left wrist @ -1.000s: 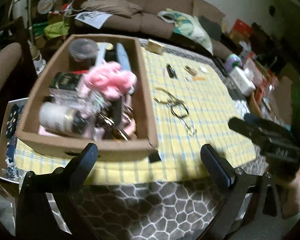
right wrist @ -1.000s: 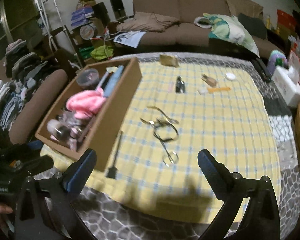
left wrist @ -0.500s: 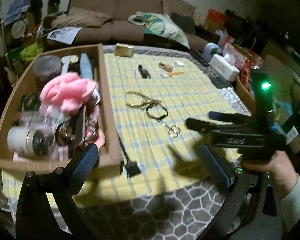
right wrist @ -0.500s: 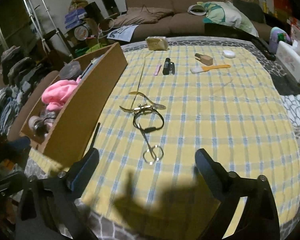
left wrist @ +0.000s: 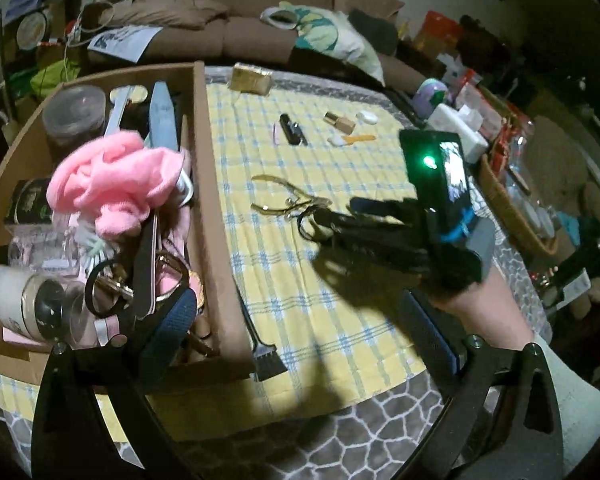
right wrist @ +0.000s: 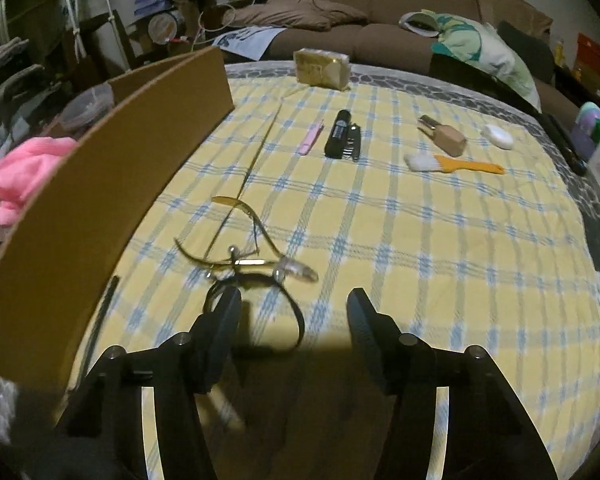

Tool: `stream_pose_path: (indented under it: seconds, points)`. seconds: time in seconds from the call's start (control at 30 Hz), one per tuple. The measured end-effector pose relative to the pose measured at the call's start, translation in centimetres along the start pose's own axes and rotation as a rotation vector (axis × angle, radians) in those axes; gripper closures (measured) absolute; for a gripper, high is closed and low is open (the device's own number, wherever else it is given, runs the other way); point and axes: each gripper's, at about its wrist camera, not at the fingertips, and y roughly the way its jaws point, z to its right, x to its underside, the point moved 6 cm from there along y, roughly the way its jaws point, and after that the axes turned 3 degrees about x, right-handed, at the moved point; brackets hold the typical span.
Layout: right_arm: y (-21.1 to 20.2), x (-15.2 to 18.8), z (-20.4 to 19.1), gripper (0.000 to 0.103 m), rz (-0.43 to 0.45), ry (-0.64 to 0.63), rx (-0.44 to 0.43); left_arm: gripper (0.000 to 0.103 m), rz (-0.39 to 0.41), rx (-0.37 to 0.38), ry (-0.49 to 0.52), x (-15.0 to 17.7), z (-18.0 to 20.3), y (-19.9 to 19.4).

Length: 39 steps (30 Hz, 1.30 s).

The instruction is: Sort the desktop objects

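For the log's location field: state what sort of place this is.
Most likely a lived-in home living room: a brown sofa with a patterned pillow stands behind a low table under a yellow plaid cloth, and a cardboard box of toiletries sits on it.

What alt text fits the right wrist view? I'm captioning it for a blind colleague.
The right gripper reaches down with jaws closing around a tangle of gold-framed glasses and a black loop on a yellow plaid tablecloth. A cardboard box stands at the left; small toiletries lie farther back.
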Motion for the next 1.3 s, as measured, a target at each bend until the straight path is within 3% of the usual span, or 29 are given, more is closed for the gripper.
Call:
stream_pose_path:
  seconds: [0.2, 0.3, 0.4, 0.5, 0.73, 0.9, 1.03, 1.13, 1.3]
  points:
    - [1.8, -0.5, -1.0, 0.046, 0.025, -0.096, 0.025, 0.002, -0.008, 0.051, -0.059, 0.1, -0.2, -0.3]
    - [1.7, -0.5, -1.4, 0.061, 0.038, -0.112, 0.012, 0.002, -0.002, 0.048, -0.061, 0.1, -0.2, -0.5]
    - [1.5, -0.6, -2.1, 0.087, 0.049, -0.149, 0.009, 0.002, -0.005, 0.037, -0.056, 0.1, -0.1, -0.4]
    - [0.9, -0.6, -2.5, 0.091, 0.071, -0.15, -0.005, 0.002, -0.006, 0.042, -0.061, 0.0, 0.1, -0.3]
    - [-3.8, -2.2, 0.4, 0.095, 0.197, 0.1, -0.137, 0.002, 0.007, 0.059, -0.067, -0.2, 1.0, -0.3]
    - [-9.3, -3.5, 1.8, 0.095, 0.317, 0.137, -0.143, 0.003, 0.032, 0.034, -0.058, -0.5, 1.3, -0.5]
    - [-13.8, -3.6, 2.4, 0.095, 0.379, 0.156, -0.162, 0.003, 0.124, -0.057, 0.057, -1.3, 3.0, -2.2]
    - [-16.4, -2.8, 2.7, 0.095, 0.401, 0.194, -0.172, 0.003, 0.164, -0.069, 0.14, -1.2, 4.7, -2.8]
    - [-18.1, -1.3, 3.8, 0.095, 0.389, 0.275, -0.196, 0.006, 0.094, -0.061, 0.197, 0.0, 7.6, 0.1]
